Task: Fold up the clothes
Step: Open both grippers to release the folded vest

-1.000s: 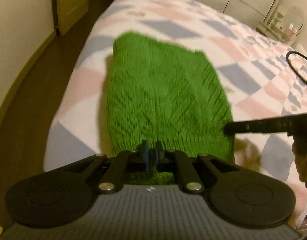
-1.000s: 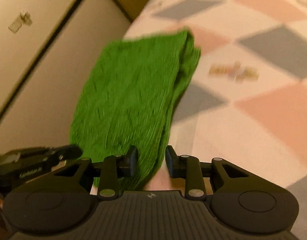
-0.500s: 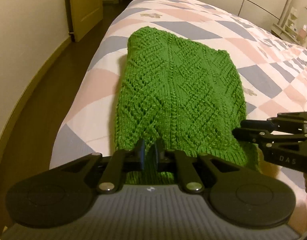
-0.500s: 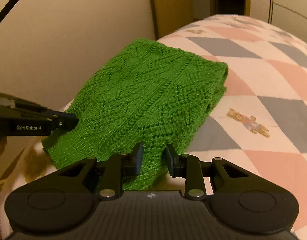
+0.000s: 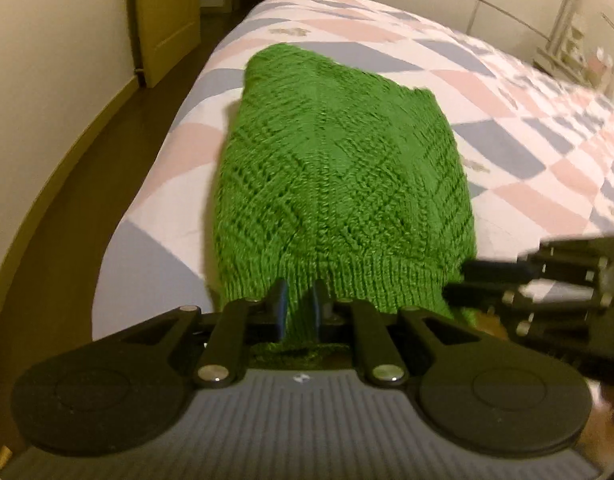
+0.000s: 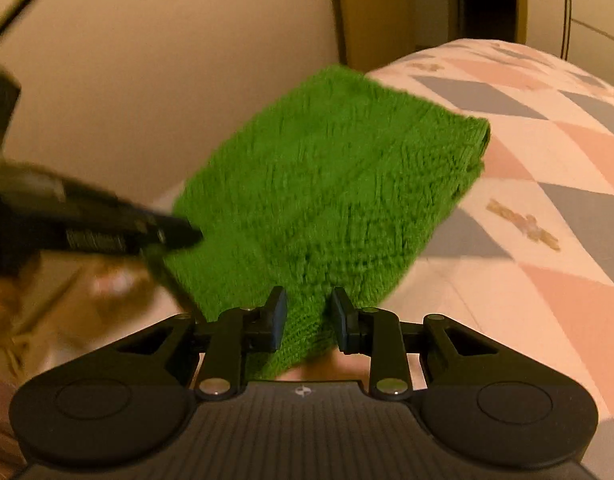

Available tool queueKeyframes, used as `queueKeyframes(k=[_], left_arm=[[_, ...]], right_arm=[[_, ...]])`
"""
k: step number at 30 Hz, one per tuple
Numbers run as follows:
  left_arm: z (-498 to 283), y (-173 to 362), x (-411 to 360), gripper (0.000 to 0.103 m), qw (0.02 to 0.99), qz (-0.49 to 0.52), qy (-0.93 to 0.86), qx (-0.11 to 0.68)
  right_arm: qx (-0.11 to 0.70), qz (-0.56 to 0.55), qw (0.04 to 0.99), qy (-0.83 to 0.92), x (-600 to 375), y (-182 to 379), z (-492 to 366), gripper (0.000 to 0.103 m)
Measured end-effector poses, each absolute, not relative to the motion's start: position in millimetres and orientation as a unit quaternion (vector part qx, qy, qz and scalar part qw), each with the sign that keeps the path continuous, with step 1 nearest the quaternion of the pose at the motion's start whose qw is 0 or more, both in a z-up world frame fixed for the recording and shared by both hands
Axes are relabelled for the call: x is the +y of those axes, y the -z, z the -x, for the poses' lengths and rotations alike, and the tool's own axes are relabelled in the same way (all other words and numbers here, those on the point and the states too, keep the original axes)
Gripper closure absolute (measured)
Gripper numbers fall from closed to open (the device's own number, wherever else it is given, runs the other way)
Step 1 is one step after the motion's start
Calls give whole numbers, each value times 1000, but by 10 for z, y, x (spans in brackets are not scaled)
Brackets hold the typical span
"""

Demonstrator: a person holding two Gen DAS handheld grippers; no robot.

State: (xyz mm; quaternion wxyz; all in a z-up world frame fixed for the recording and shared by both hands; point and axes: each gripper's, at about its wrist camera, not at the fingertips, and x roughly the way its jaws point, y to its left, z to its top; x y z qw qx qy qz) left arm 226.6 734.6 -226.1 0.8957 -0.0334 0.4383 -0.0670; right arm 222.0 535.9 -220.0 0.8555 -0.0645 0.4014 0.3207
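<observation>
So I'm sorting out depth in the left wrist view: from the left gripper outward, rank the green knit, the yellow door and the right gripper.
1. green knit, between the left gripper fingers.
2. right gripper, right, at the knit's hem.
3. yellow door, far upper left.

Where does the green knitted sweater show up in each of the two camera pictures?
Left wrist view: the green sweater fills the middle, lying on the bed, its ribbed hem pinched in the left claw.
Right wrist view: it sits centre, running up and left, its near corner between the fingers of the right claw.
Shared landmark: the pink and grey checked bedcover.
</observation>
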Motion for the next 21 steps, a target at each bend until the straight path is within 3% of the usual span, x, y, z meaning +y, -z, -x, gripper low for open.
queueKeyframes(k=[6, 9, 14, 21], left_arm=[[-2174, 2063, 7275, 92, 887, 28, 32, 460], [-2097, 1780, 7232, 80, 878, 35, 15, 477], [-1894, 1205, 7112, 71, 871, 62, 6, 487], [-1587, 593, 6832, 61, 883, 50, -19, 467]], right_arm=[[445, 18, 845, -295, 5151, 2003, -2162, 74], [453, -41, 847, -275, 4967, 1665, -2125, 72], [448, -108, 847, -264, 4756, 1139, -2042, 58], [437, -139, 840, -291, 4545, 680, -2007, 50]])
